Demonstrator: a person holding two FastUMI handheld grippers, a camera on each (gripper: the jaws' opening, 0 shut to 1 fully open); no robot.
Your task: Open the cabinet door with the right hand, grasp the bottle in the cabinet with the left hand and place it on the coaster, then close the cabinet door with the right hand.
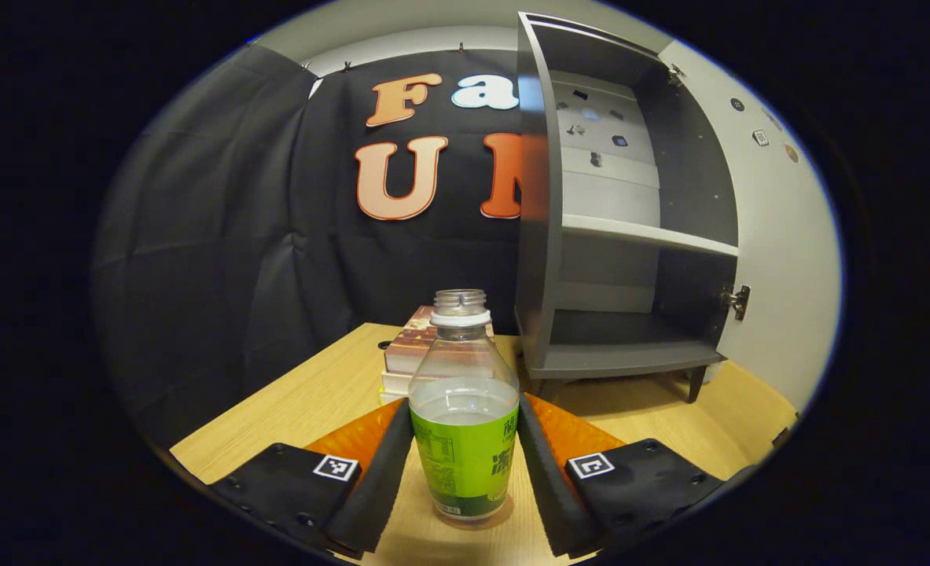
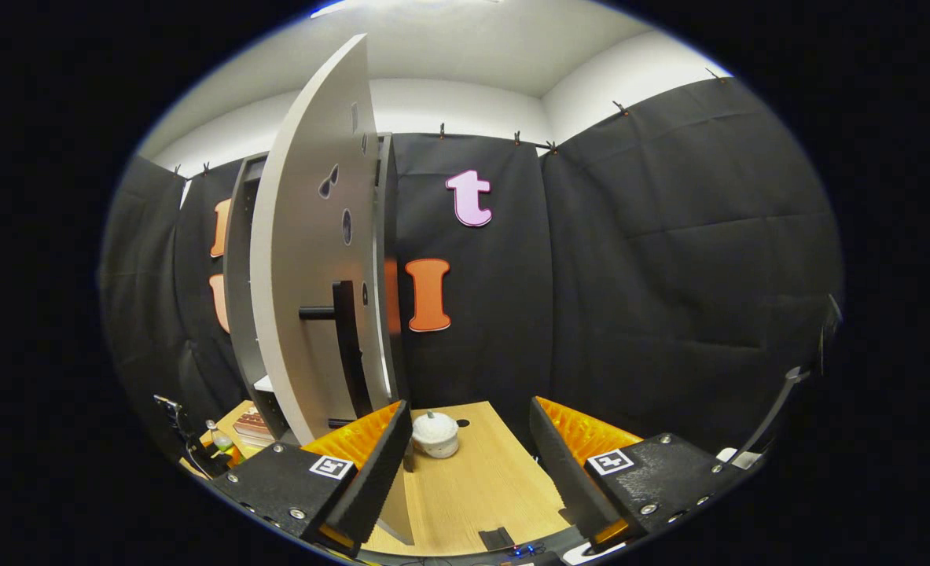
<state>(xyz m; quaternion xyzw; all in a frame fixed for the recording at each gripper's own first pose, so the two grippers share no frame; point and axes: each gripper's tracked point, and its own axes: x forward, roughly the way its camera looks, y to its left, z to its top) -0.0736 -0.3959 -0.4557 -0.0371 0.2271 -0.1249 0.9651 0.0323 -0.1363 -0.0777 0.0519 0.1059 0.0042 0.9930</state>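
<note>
L gripper: jaws closed on load | R gripper: jaws apart

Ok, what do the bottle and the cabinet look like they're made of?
The bottle looks like clear thin plastic: see-through wall, liquid line showing, glossy green label wrap. The cabinet seems to be painted or laminated board, matte grey inside, with a pale smooth door and small metal hinges; I can't tell wood from composite.

I log 1 light wooden table; 1 stack of books lying flat on it near the wall; 1 small white lidded pot standing upright on the table's far part, near a dark hole in the tabletop.
</note>
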